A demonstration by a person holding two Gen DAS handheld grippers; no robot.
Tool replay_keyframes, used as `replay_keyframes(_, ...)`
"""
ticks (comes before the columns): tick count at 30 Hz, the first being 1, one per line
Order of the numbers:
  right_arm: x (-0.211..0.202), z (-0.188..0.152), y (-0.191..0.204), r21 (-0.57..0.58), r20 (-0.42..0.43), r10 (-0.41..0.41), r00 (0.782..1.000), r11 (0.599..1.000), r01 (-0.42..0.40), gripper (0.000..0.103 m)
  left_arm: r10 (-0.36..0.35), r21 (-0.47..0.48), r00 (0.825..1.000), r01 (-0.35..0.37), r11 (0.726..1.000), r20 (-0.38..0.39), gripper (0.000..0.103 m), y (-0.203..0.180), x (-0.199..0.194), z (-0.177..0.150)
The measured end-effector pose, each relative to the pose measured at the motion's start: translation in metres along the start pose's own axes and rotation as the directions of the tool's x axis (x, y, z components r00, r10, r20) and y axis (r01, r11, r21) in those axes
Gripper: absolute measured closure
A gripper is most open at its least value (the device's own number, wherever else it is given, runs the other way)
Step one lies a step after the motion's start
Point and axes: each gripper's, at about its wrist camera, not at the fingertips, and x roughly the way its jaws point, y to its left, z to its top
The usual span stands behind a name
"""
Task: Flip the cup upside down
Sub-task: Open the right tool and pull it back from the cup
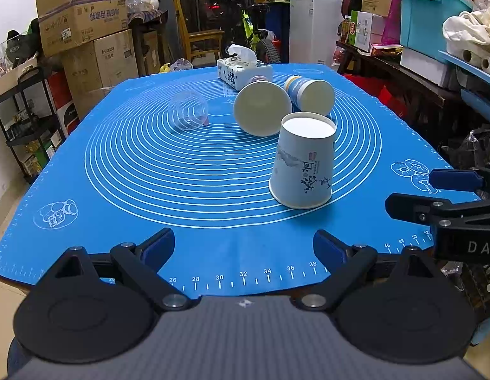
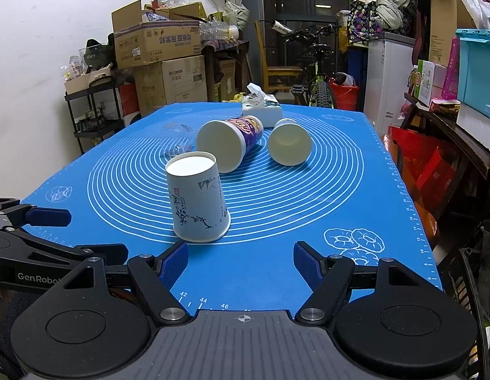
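Observation:
A white paper cup with ink drawings (image 1: pixel 303 161) (image 2: pixel 197 198) stands upside down, mouth on the blue mat (image 1: pixel 134 177) (image 2: pixel 356 190). Behind it lie three cups on their sides: a purple-printed cup (image 1: pixel 262 107) (image 2: pixel 227 145), a blue-and-white cup (image 1: pixel 310 95) (image 2: pixel 289 144) and a clear plastic cup (image 1: pixel 189 110) (image 2: pixel 178 141). My left gripper (image 1: pixel 244 248) is open and empty at the mat's near edge. My right gripper (image 2: pixel 241 262) is open and empty, just in front of the upside-down cup. Each gripper also shows at the edge of the other's view.
A tissue box (image 1: pixel 243 71) (image 2: pixel 262 109) sits at the far end of the mat. Cardboard boxes (image 1: pixel 83 25), a black rack (image 2: pixel 96 110), a bicycle (image 2: pixel 314 72), a white fridge (image 1: pixel 314 28) and shelves with bins (image 1: pixel 435 19) surround the table.

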Motion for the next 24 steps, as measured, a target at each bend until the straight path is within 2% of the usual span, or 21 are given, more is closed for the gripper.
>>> replay_keyframes(24,-0.0008,-0.0014,-0.0035,0.004,-0.002,-0.004,1.0,1.0,0.004,0.025,0.003,0.001,1.0,-0.003,1.0,-0.003,0.009,0.0005,-0.0006,-0.001)
